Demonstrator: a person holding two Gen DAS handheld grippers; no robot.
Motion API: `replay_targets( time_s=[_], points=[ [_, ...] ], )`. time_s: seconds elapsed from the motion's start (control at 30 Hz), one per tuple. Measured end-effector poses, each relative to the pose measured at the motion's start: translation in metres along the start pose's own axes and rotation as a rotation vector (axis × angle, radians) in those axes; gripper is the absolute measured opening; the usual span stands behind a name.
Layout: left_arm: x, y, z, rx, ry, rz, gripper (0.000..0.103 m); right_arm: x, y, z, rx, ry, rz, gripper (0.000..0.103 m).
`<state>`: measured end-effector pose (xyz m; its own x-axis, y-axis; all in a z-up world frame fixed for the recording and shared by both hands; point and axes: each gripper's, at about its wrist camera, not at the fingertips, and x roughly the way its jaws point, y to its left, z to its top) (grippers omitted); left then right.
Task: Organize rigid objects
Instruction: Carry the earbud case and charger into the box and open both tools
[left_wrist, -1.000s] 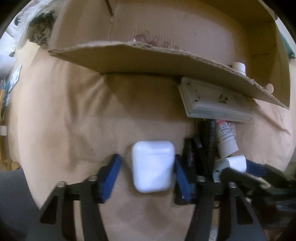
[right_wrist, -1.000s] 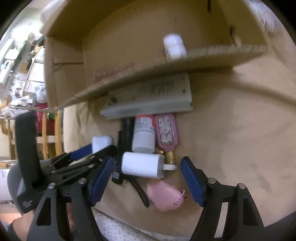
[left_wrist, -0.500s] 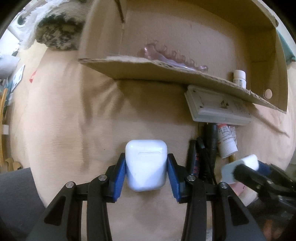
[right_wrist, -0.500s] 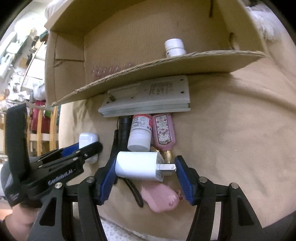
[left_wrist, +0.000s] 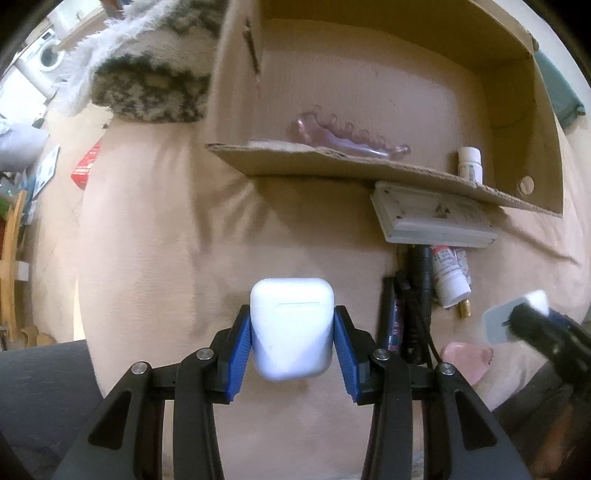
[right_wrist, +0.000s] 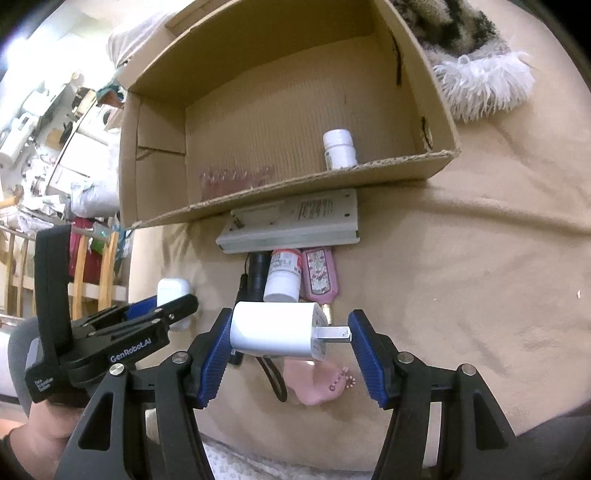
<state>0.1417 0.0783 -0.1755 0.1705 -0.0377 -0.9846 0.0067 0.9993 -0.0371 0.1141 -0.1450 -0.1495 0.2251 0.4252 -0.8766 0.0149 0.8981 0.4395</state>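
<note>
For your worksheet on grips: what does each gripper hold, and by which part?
The left gripper clamps a white rounded earbud case by its sides. The right gripper pinches a white plug charger end to end, body against prongs.

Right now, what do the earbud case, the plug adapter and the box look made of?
Earbud case: glossy white hard plastic, going by its smooth moulded shell and lid seam. Plug adapter: white plastic body, likely glossy; bare metal prongs, grey and reflective. Box: brown corrugated cardboard, matte, with a ragged fluted edge.

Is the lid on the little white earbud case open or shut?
Shut. The earbud case held in the left claw shows only a thin closed seam below its rounded lid, with no gap and no earbuds showing.
</note>
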Motion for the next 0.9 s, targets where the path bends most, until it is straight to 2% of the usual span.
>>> replay_targets(
  time_s=[0.07,0.2,0.27,0.5,0.7,0.9],
  points=[
    [-0.013,0.007,0.0,-0.015,-0.026,-0.01,0.039,-0.013,0.002,0.002,-0.007,-0.066,0.015,0.066],
    [-0.037,0.013,0.001,-0.035,-0.114,-0.021,0.039,-0.058,0.017,0.006,-0.067,-0.305,0.07,0.066],
    [-0.052,0.014,0.002,-0.032,-0.164,-0.02,0.039,-0.067,0.019,0.008,-0.074,-0.36,0.077,0.066],
    [-0.076,0.003,0.001,-0.01,-0.256,-0.006,0.039,-0.068,0.015,0.017,-0.055,-0.376,0.078,0.066],
    [-0.083,-0.01,0.02,0.004,-0.195,-0.078,0.039,-0.083,0.02,0.029,-0.101,-0.399,0.069,0.066],
    [-0.099,-0.023,0.053,0.039,-0.248,-0.074,0.039,-0.094,0.032,0.055,-0.142,-0.423,0.074,0.066]
  ],
)
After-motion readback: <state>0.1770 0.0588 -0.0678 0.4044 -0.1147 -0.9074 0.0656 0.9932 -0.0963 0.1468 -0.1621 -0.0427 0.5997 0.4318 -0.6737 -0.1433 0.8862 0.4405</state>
